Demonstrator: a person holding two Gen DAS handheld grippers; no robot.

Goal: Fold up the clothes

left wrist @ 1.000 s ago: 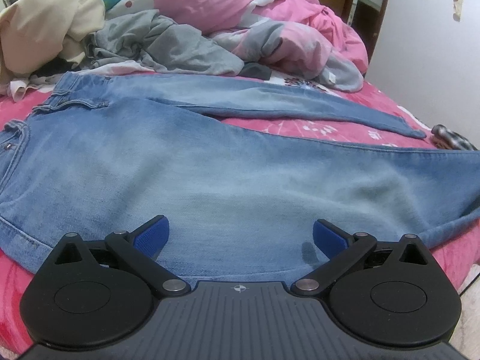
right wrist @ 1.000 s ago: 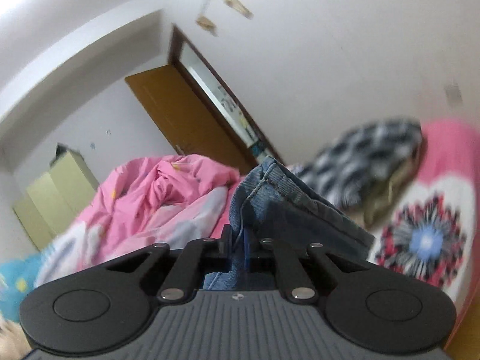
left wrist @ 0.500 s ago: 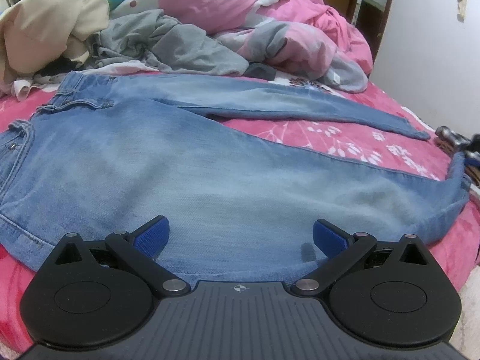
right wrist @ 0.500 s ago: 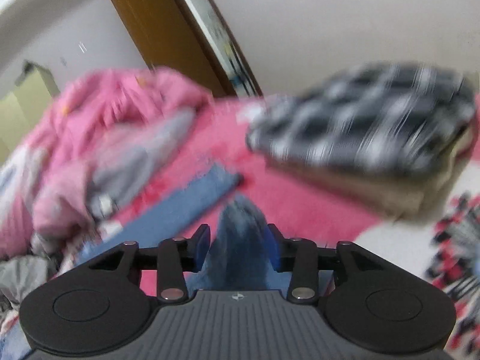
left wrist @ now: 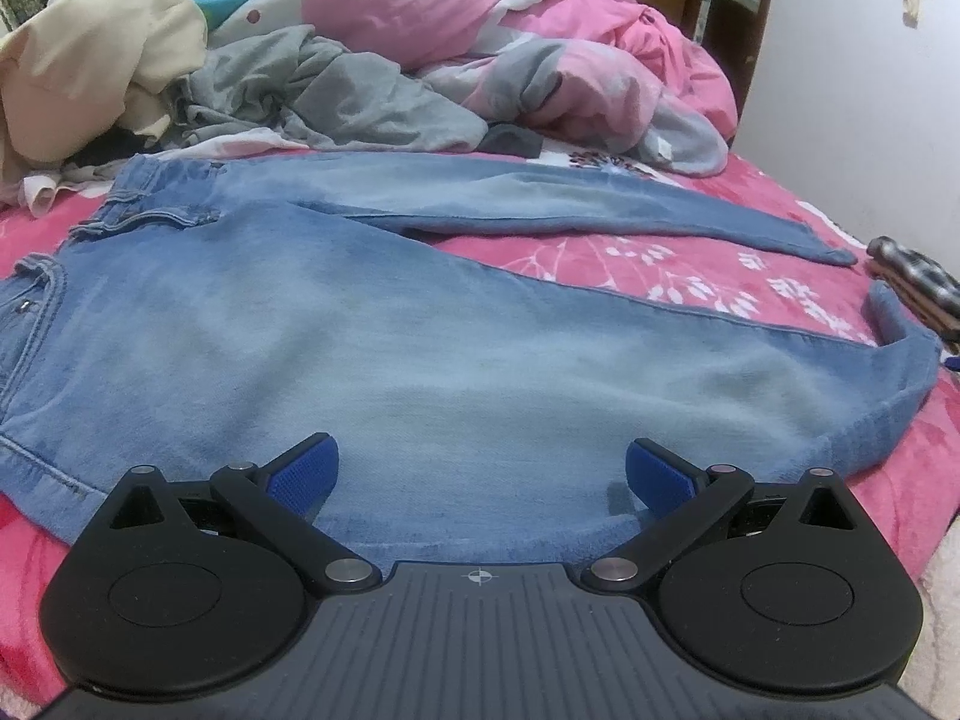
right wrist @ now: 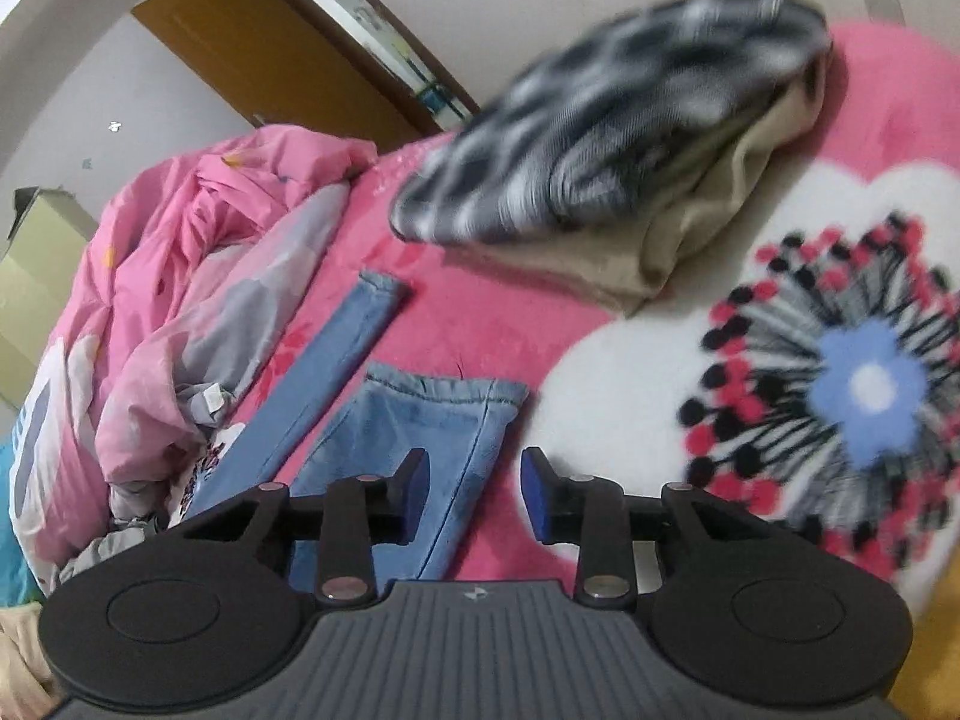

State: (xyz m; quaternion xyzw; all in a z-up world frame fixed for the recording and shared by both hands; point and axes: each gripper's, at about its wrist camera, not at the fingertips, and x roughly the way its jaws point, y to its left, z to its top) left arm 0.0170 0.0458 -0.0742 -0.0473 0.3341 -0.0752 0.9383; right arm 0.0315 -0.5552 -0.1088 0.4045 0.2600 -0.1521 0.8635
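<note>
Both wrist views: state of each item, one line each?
jeans: spread flat on the bed, unfolded, legs apart
near leg hem: lying on the blanket, released
left gripper: open, over the jeans
right gripper: open, jaws closing, pads clear of the denim
checked garment: folded, on a beige one
quilt: crumpled

A bed with a pink flowered blanket fills the room's near ground; in the right wrist view the blanket shows a white patch with a large blue-centred flower. A rumpled pink duvet lies heaped at the far side. Beyond it stands a brown wooden door in a dark frame, set in a plain white wall with scraps of tape stuck high up. A pale yellow-green cabinet stands at the far left. The light is soft and even.
</note>
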